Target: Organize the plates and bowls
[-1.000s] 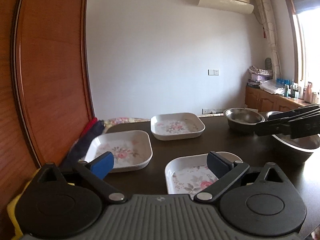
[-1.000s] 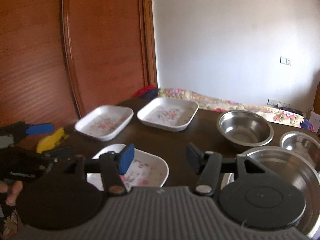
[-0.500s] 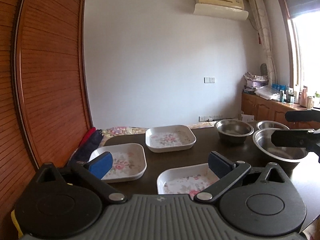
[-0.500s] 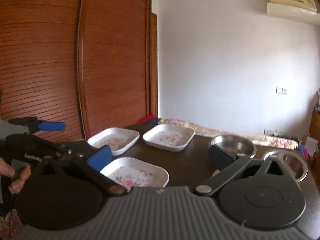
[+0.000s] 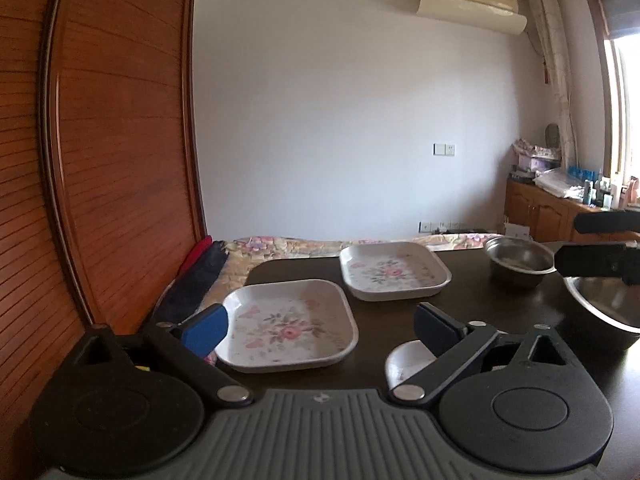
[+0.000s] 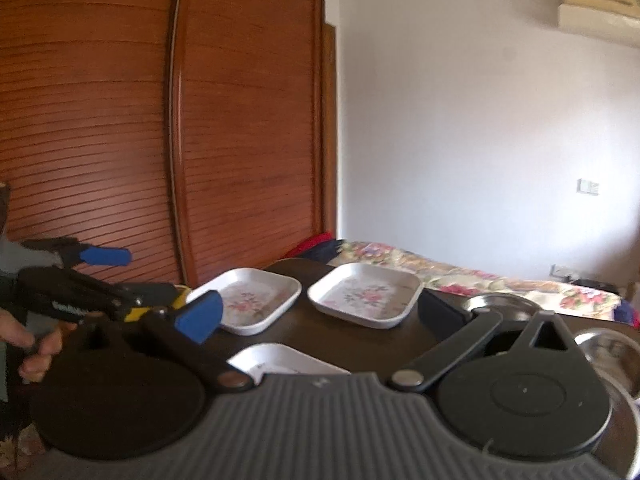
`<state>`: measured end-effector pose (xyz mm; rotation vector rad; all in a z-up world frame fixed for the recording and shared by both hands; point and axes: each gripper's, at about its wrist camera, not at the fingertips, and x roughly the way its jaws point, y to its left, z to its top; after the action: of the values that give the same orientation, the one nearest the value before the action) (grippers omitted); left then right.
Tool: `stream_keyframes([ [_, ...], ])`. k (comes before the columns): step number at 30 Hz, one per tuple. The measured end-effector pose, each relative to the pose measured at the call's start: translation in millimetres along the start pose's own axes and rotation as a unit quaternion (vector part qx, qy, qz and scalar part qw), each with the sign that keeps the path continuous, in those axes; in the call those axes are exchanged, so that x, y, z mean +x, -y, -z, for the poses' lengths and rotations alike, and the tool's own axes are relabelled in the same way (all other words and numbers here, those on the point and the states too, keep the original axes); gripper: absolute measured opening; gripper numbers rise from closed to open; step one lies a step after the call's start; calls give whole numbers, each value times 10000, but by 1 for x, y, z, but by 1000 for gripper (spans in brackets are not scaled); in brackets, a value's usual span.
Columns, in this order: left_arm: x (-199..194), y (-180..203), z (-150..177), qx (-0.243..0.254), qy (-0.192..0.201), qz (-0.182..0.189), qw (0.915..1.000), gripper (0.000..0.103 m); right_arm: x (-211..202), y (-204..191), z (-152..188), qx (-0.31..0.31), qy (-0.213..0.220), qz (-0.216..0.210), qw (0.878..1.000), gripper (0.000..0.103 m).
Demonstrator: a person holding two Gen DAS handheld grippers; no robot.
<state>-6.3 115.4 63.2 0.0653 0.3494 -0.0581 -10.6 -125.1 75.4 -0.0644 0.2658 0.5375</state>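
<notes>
Hovering above the dark table [image 5: 400, 304], the left gripper [image 5: 320, 326] has its jaws spread wide and empty; the right gripper [image 6: 320, 316] is likewise spread and holds nothing. Just past the left one lies a near plate [image 5: 286, 326], with a far plate [image 5: 394, 272] beyond it and a third plate [image 5: 404, 360] half hidden under the right finger. They are square, white, shallow, with pink flowers — probably light, stiff and a bit slick, so pinching the raised rim looks best. Steel bowls [image 5: 518, 260] sit at the far right — light, rigid, likely to slip and clatter; take them by the thin rim.
</notes>
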Motion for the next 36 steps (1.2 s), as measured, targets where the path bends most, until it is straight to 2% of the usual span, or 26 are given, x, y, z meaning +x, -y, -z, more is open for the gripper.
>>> stream_keyframes([
  [7, 39, -41, 0, -84, -270, -92, 9996, 88, 64, 1, -24, -19, -514, -249, 9984, 101],
  [10, 55, -63, 3, -346, -444, -80, 9984, 78, 94, -1, -28, 45, -797, -483, 9956, 85],
  [13, 70, -81, 6, -539, -651, -105, 9964, 68, 124, -8, -32, -27, -1074, -622, 9923, 81],
  [16, 82, -94, 10, -620, -774, -151, 9950, 66, 151, -14, -36, 34, -1362, -831, 9872, 76],
  [24, 95, -115, 17, -923, -1014, 44, 9905, 56, 206, -27, -42, -154, -1915, -974, 9765, 62],
  [27, 98, -120, 20, -1021, -1134, 159, 9882, 47, 226, -31, -46, -125, -2106, -1075, 9716, 61],
  [36, 105, -129, 26, -1164, -1221, 297, 9852, 39, 265, -49, -41, -425, -2399, -1007, 9646, 58],
])
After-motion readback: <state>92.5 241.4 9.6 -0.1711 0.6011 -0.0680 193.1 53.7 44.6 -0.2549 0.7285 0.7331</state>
